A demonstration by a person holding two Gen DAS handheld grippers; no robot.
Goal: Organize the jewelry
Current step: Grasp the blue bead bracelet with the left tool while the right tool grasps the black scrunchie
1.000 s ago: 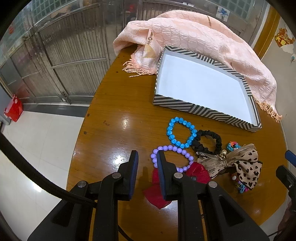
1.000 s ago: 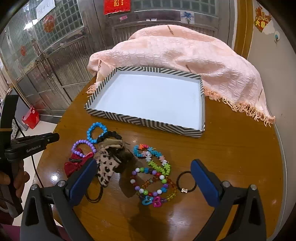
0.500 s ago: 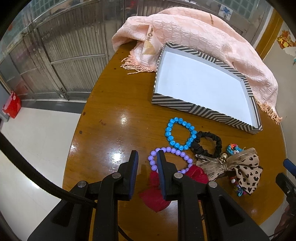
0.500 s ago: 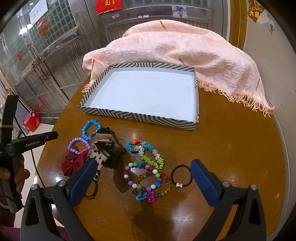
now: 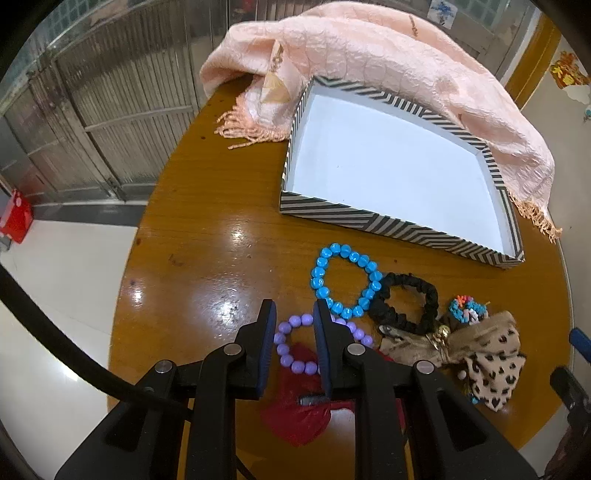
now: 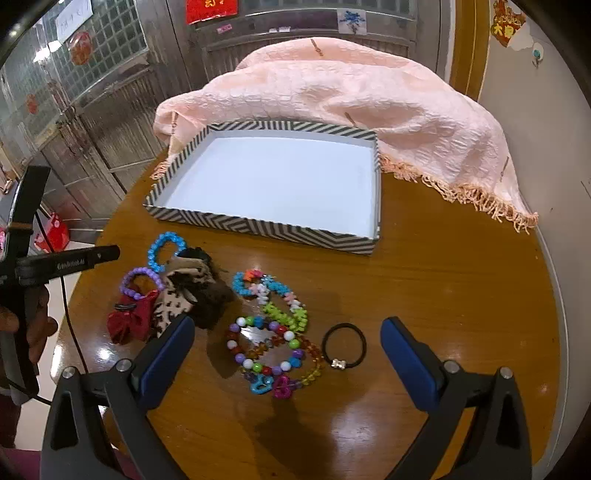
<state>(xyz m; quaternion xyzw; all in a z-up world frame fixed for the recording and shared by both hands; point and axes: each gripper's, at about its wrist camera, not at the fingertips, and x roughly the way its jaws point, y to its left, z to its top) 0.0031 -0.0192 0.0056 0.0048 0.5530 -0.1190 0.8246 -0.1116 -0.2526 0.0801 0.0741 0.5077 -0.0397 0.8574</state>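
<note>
Advancing over the purple bead bracelet (image 5: 295, 345), the left gripper (image 5: 294, 314) is staying narrow, gripping nothing; the right gripper (image 6: 286, 334) is gaping wide.

A big round brown table (image 5: 207, 206) shines under the light. A pink cloth (image 6: 369, 99) with a fringe lies in a heap at the far side of the table, and part of it hangs over the edge. Behind the table there are grey metal doors (image 5: 110, 110) with bars. A wall of glass blocks (image 6: 107, 33) is above the doors. A red paper (image 6: 211, 9) and a small blue picture (image 6: 351, 18) are stuck up high. Past the table edge the floor (image 5: 62, 266) is white. A red bag (image 5: 14, 218) sits on the floor by the doors. A yellow door frame (image 6: 469, 44) stands at the right, next to a pale wall (image 6: 546, 122) with a bright sticker (image 6: 508, 22) on it
</note>
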